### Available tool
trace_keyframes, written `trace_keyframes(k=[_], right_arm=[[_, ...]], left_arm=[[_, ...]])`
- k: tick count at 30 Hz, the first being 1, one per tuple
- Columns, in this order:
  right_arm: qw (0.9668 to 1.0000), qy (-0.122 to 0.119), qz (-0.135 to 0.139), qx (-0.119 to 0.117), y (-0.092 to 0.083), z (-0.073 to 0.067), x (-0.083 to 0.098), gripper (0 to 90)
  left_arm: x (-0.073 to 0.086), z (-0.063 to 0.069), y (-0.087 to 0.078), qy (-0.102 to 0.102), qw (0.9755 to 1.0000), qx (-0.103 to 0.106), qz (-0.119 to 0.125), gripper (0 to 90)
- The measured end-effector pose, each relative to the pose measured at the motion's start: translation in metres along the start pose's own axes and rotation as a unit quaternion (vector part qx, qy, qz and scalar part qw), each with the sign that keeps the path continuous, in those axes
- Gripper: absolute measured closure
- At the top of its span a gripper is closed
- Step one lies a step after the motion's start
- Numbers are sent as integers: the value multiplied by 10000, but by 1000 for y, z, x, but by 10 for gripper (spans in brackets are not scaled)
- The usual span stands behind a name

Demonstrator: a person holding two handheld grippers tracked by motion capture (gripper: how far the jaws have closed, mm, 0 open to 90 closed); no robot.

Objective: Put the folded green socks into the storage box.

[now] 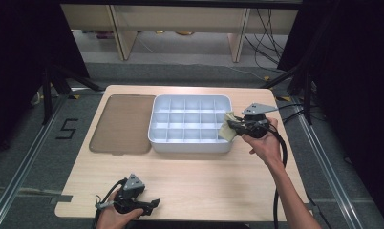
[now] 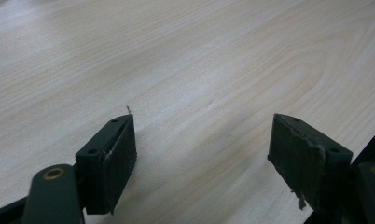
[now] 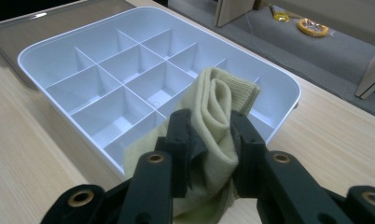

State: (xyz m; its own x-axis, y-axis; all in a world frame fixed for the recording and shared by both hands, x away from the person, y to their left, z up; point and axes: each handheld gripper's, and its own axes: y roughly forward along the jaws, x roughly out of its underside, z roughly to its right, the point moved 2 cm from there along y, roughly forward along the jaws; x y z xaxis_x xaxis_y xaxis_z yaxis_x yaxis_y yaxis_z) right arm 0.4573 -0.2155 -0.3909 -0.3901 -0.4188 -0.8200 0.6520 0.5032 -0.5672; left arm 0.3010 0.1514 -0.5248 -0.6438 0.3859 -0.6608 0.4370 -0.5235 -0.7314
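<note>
A white tray (image 1: 156, 119) with several compartments sits mid-table, and each compartment (image 3: 125, 65) looks bare inside. My right gripper (image 1: 232, 125) hovers at the tray's right end, shut on a folded pale yellow cloth (image 1: 227, 129). In the right gripper view the cloth (image 3: 218, 100) bulges up between the black fingers (image 3: 181, 135), just over the tray's near right corner (image 3: 274, 126). My left gripper (image 1: 154, 204) rests near the table's front edge, held in a hand, open. Its pads (image 2: 115, 154) stand wide apart over bare wood.
A flat brown translucent lid (image 1: 121, 124) lies on the table just left of the tray. The light wooden table (image 1: 195, 181) ends close in front of the left gripper. Cables and wooden furniture legs (image 1: 238, 38) stand on the floor beyond.
</note>
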Motion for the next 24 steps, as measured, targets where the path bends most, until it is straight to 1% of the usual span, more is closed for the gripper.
trace_keyframes(k=[1,4,5,6,7,8,10,11,12,13,14,15,16,17,18,19,20,21,22,23,24], right_arm=[[10000,-20,2,4,1,0,0,726],[10000,47,-1,83,4,1,-1,726],[10000,33,-35,67,5,1,0,726],[9999,-2,14,109,7,2,0,725],[9999,0,-21,108,7,2,0,725],[9998,-92,-20,158,10,4,0,725],[9998,-93,-23,177,11,5,0,725],[9998,-95,-41,159,12,5,0,725],[9998,-48,-35,193,13,5,1,725],[9997,-141,-36,187,14,6,1,725],[9996,-144,-108,214,15,6,1,724],[9996,-144,-108,214,15,6,1,724],[9995,-164,-100,245,17,7,2,725],[9994,-156,-146,259,17,8,2,724],[9993,-195,-112,297,18,8,2,724],[9993,-204,-107,286,19,9,2,725],[9992,-222,-108,318,19,10,2,725],[9992,-222,-108,318,19,10,2,725],[9993,-171,-129,307,19,10,2,725],[9993,-196,-114,309,20,10,2,724],[9993,-136,-125,330,20,9,3,724]], left_arm=[[0,0,0,35,10000,12,2,229],[0,0,0,19,10000,8,18,229],[0,0,0,19,10000,7,18,229],[0,0,0,15,10000,4,24,229],[0,-1,0,58,10000,7,31,229],[0,0,0,8,10000,5,45,229],[0,0,1,-62,10000,-28,66,228],[0,0,1,-50,10000,9,72,229],[0,-1,-1,93,10000,15,7,229],[0,-1,0,76,10000,13,26,228],[0,-1,-1,84,10000,11,24,229],[0,-1,-1,84,10000,11,24,229],[0,0,-1,28,10000,9,38,229],[0,0,0,-36,10000,-10,76,229],[0,0,0,-70,9999,-37,71,229],[0,0,0,-73,9999,-42,80,229],[0,-1,-1,-8,10000,-5,41,229],[0,-1,-1,-8,10000,-5,41,229],[0,0,-1,10,10000,-6,51,229],[0,0,0,-3,10000,3,42,229],[0,0,0,10,10000,4,39,229]])
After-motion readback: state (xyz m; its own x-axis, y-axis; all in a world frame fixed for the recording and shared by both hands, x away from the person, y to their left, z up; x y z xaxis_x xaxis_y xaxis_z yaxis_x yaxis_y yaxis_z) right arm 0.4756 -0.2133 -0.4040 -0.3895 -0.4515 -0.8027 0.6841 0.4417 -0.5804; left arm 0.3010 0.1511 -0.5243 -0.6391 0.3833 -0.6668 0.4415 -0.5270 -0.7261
